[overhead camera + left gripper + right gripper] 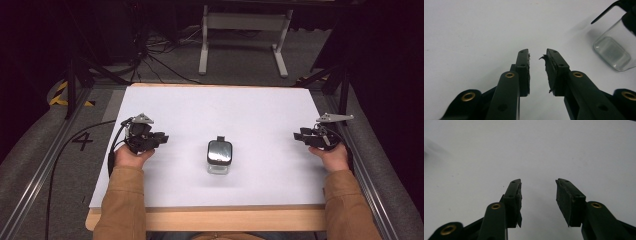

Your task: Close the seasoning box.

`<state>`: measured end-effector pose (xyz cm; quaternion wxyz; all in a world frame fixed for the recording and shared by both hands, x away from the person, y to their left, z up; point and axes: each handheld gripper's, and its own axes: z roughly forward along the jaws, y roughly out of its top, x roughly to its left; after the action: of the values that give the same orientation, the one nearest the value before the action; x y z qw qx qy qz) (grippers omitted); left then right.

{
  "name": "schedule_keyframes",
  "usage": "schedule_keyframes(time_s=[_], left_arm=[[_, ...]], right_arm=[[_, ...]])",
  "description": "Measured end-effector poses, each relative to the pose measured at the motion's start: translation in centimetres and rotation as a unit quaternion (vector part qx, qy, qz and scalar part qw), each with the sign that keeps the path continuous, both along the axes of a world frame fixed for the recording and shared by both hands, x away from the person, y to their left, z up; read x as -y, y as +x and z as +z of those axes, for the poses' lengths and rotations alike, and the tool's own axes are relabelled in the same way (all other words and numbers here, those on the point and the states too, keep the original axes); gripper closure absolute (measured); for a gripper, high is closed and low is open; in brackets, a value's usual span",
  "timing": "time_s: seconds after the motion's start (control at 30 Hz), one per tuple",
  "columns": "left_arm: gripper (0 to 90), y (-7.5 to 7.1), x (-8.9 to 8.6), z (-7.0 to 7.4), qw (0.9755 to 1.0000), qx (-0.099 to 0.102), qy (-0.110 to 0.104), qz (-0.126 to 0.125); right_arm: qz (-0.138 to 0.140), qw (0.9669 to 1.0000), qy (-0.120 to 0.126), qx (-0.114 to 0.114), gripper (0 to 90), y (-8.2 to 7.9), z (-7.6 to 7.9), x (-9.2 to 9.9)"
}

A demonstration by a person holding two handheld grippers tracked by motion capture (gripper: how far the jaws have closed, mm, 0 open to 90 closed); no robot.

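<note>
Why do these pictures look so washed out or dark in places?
High view: the white table is brightly lit, its surroundings nearly black. Left gripper view: the glass jar is slightly soft and casts a faint shadow. Right gripper view: table glows white, tongs are near-silhouettes.

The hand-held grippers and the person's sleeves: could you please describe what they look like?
Each hand-held gripper is black, the left and the right, with a grey three-cornered plate on top and two flat black jaws carrying worn, frayed pads and brass-coloured rivets. A black cable trails from the left one. The person wears tan-brown sleeves.
</note>
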<state>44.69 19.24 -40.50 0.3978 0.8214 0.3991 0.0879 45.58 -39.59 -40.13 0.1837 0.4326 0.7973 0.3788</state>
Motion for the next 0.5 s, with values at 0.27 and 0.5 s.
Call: schedule_keyframes(time_s=[0.27,0.5], left_arm=[[72.1,0.7,0.4,-1.5,0.9994,-0.018,0.027,-0.008],[70.4,0.7,1.0,-2.4,0.9994,-0.012,0.03,-0.016]], right_arm=[[-0.002,0.9997,-0.011,-0.024,54.4,0.6,-2.3,0.1],[0.003,0.9994,-0.015,-0.031,52.5,0.7,-2.7,-0.2]])
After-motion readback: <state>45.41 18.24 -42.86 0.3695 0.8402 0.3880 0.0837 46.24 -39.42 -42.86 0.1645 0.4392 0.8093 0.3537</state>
